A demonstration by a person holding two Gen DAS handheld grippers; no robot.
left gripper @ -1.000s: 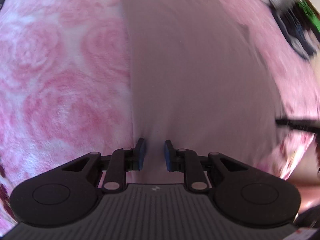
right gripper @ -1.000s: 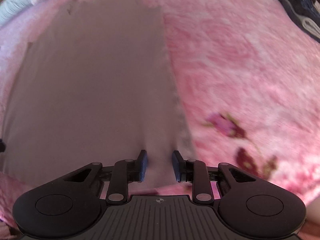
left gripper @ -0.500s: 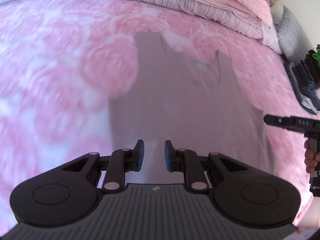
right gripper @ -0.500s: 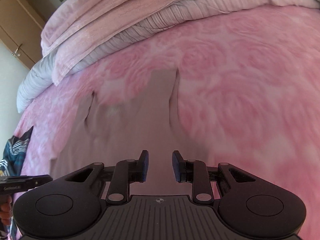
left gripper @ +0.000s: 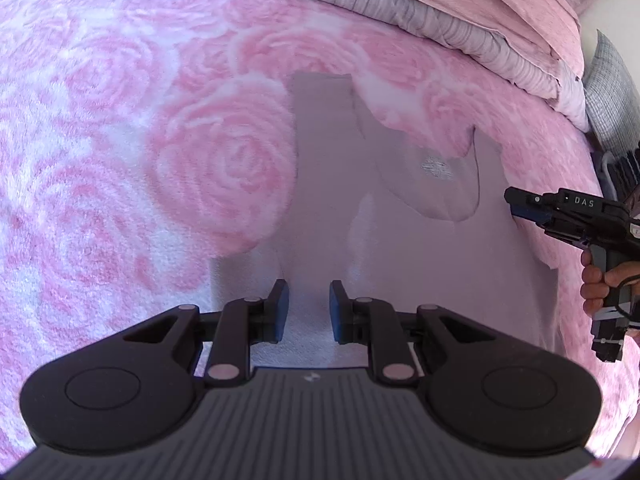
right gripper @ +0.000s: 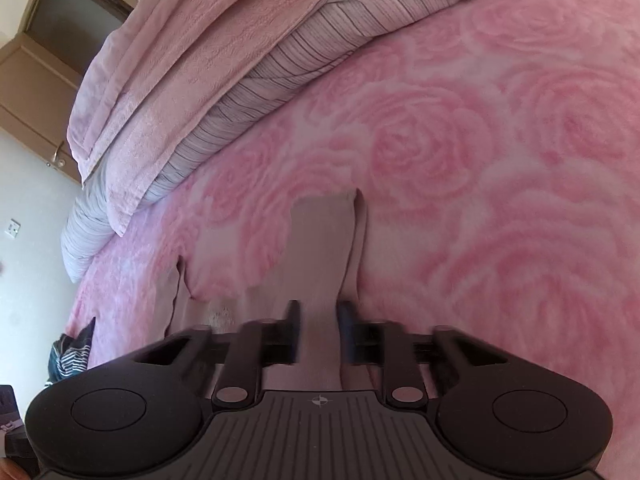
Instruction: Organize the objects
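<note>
my left claw [left gripper: 306, 307] hangs over the near edge of the shirt [left gripper: 400, 220], its blue pads a narrow gap apart and nothing pinched between them. in the right wrist view my right claw [right gripper: 319, 330] is blurred; its jaws are closing, with a strip of the shirt [right gripper: 320, 264] running up between the pads, and i cannot tell whether they press on it yet. seen from the left claw, the right claw [left gripper: 516, 206] sits at the shirt's right edge, my hand [left gripper: 600, 284] around its handle. the shirt lies flat on the bed, on the pink rose blanket [left gripper: 140, 160], a mauve sleeveless piece with its straps pointing away from me and a small pale label [left gripper: 434, 166] inside the neck. beyond the shirt, folded pink and striped grey bedding [left gripper: 460, 20] is piled along the far side of the bed. left of the shirt in the right view, a dark striped cloth [right gripper: 68, 354] lies at the blanket's edge, and farther off a wooden cupboard [right gripper: 32, 92] stands against the wall.
</note>
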